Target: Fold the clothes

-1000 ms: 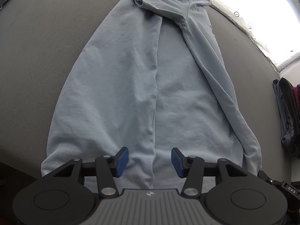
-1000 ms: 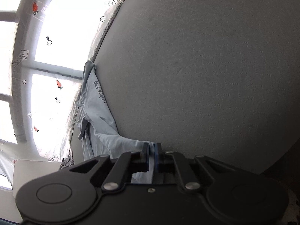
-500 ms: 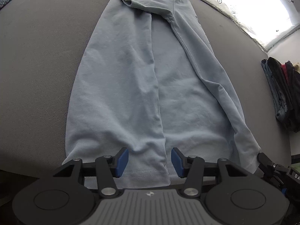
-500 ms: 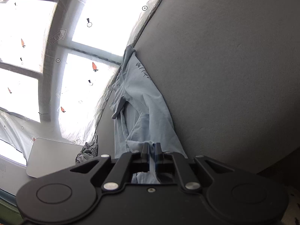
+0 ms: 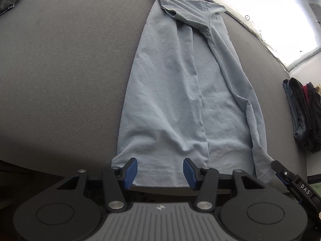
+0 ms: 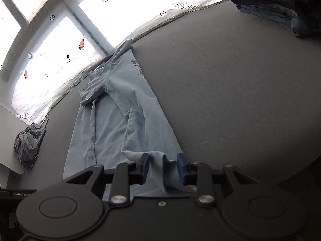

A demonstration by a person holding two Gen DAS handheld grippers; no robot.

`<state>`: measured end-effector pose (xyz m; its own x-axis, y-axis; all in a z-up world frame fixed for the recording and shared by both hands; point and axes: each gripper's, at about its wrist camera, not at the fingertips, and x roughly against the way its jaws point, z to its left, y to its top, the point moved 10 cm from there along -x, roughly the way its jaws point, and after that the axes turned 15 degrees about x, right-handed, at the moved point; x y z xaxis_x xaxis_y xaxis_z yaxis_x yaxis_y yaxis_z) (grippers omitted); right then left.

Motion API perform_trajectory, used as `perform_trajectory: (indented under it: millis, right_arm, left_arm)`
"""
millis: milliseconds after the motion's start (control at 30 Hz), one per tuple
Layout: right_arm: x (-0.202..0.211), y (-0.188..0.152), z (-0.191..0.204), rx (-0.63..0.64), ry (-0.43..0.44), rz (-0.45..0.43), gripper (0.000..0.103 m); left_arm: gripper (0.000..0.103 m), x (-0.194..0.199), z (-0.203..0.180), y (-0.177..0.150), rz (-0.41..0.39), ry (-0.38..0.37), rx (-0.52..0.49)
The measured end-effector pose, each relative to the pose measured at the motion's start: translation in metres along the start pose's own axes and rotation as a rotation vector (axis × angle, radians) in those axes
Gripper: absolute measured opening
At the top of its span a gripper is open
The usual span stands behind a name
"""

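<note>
Along the near hem (image 5: pixel 160 177), both tools (image 5: pixel 160 172) agape.

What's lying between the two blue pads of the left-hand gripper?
In the left wrist view, the hem of the light blue T-shirt lies between the left gripper's open jaws, flat on the grey table; neither pad visibly touches it.

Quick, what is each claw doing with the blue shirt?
Left claw: open, over the light blue cotton T-shirt's hem.
Right claw: open, hem fabric loose between.
</note>
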<state>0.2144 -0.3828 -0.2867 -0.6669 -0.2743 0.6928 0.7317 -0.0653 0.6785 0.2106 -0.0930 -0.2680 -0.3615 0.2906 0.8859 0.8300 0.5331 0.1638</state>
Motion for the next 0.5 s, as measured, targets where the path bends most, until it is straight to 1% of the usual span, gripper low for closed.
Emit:
perform_trajectory:
  millis: [100,333,500]
  right_arm:
    - [-0.002,0.004,0.009,0.066,-0.01,-0.003,0.033]
    - [-0.018,-0.001,0.019,0.113,0.022,0.048,0.034]
    - [-0.025,-0.005,0.028,0.172,0.037,0.074,0.034]
  left_arm:
    - [0.052,-0.001,0.003,0.002,0.006,-0.006,0.008]
    - [0.052,-0.004,0.002,0.006,0.006,-0.016,0.015]
    - [0.052,-0.006,0.002,0.009,0.013,-0.013,0.017]
